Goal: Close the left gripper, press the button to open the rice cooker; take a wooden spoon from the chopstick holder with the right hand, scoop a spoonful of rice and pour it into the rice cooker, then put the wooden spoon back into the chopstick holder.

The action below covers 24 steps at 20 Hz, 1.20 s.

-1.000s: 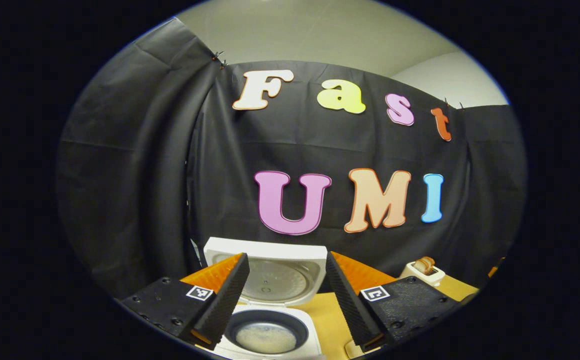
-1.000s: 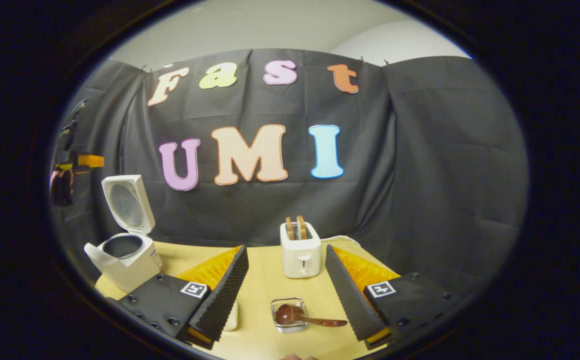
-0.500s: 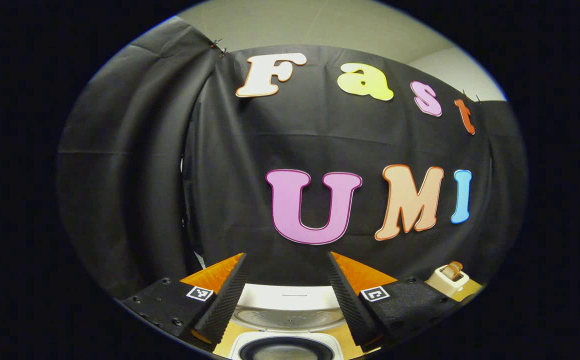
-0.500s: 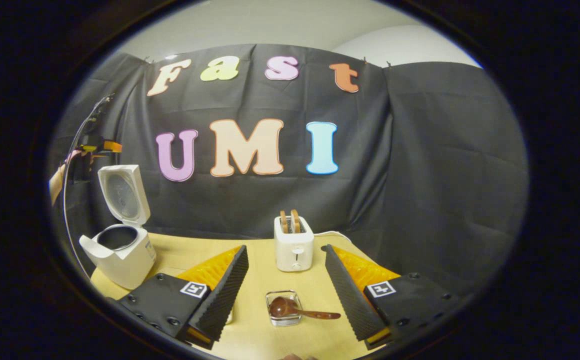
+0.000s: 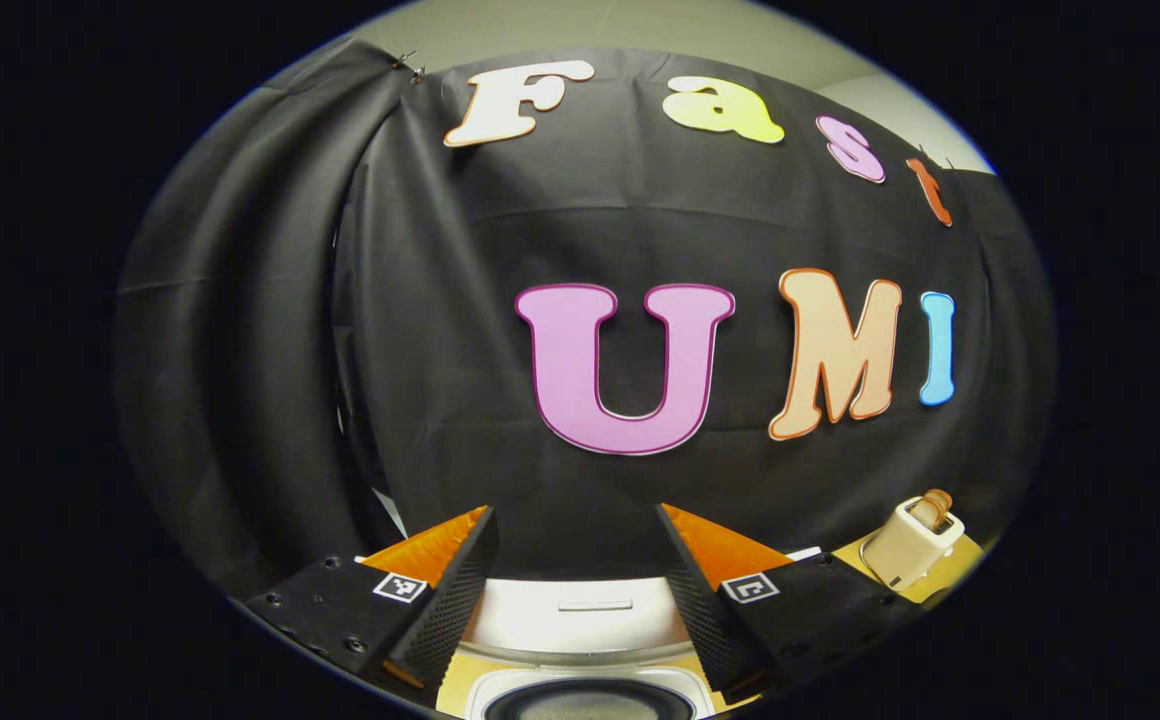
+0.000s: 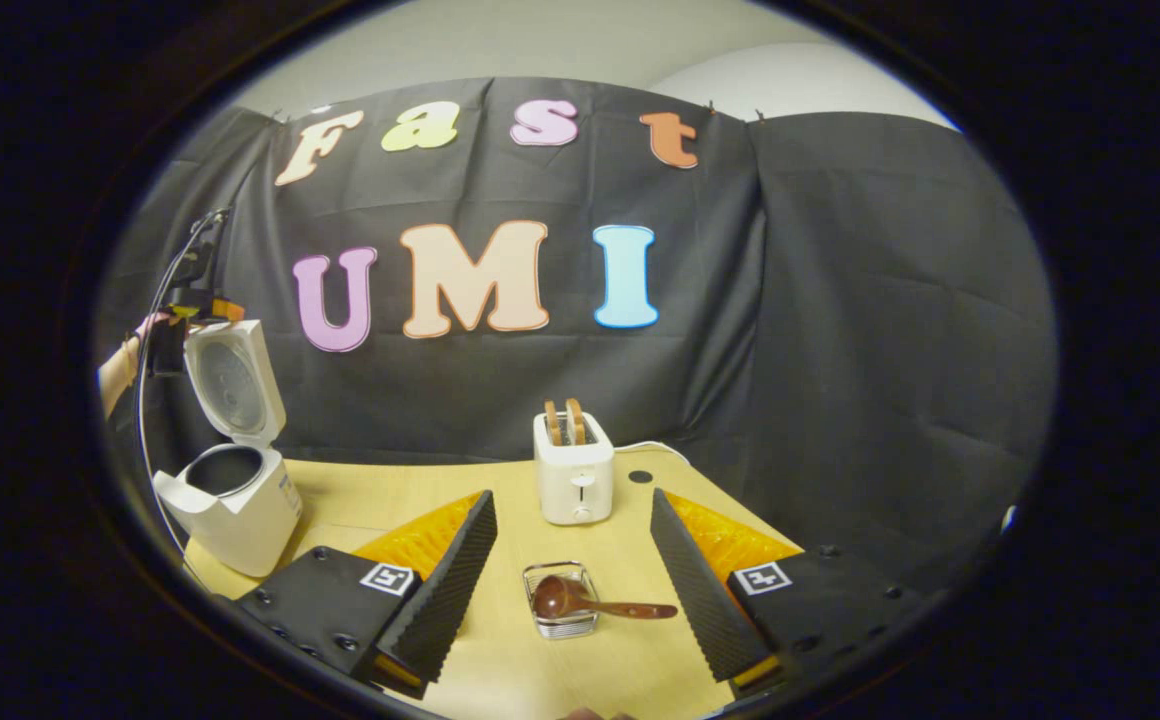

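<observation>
The white rice cooker (image 6: 230,505) stands at the table's left end with its lid (image 6: 233,380) raised upright. In the left gripper view the lid's top edge (image 5: 580,612) and the dark inner pot (image 5: 588,702) lie low between the fingers of my open left gripper (image 5: 575,512). From the right gripper view, that left gripper (image 6: 192,300) hovers by the lid's top, held by a hand (image 6: 120,365). A brown wooden spoon (image 6: 580,603) lies with its bowl in a small clear holder (image 6: 558,620), handle pointing right. My right gripper (image 6: 571,497) is open above and before it, holding nothing.
A white toaster (image 6: 572,468) with two slices in it stands mid-table behind the holder, and appears as the toaster (image 5: 908,542) at the right in the left gripper view. A cable hangs beside the cooker. The tan table (image 6: 370,495) has a small dark hole (image 6: 640,477).
The left gripper has moved forward and up over the cooker, so the pot sank to the view's bottom edge. The right gripper drifted slightly; spoon and toaster sit a little higher. Both stayed open.
</observation>
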### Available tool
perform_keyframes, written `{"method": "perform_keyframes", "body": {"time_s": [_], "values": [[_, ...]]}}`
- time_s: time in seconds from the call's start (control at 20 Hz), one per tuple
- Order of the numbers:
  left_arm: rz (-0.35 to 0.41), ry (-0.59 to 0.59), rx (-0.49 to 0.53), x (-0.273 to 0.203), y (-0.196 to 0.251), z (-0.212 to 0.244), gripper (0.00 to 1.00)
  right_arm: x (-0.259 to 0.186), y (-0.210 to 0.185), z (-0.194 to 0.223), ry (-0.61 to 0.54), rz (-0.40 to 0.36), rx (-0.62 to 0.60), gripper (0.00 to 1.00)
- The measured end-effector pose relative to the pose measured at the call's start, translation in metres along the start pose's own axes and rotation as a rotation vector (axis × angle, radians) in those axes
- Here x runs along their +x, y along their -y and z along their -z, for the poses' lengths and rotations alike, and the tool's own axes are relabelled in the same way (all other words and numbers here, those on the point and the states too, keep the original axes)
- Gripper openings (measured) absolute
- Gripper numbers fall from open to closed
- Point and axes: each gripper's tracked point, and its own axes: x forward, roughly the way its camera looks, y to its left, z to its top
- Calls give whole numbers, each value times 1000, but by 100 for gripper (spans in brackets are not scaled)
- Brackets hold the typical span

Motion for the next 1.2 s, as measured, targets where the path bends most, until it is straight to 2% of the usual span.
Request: {"method": "perform_keyframes", "body": {"time_s": [0.4,0.8,0.85,0.9,1.2], "values": [[3,87,-9,-10,3,-1,90,5,-2,2,-5,-14,29,100],[38,75,-22,-69,4,20,81,1,-7,-6,17,-35,23,100],[39,68,-25,-79,3,27,81,0,-8,-8,19,-39,27,100],[40,64,-24,-90,4,32,81,1,-9,-8,19,-41,29,96],[53,-2,-24,-151,10,94,81,-1,-15,-6,17,-53,24,96]]}}
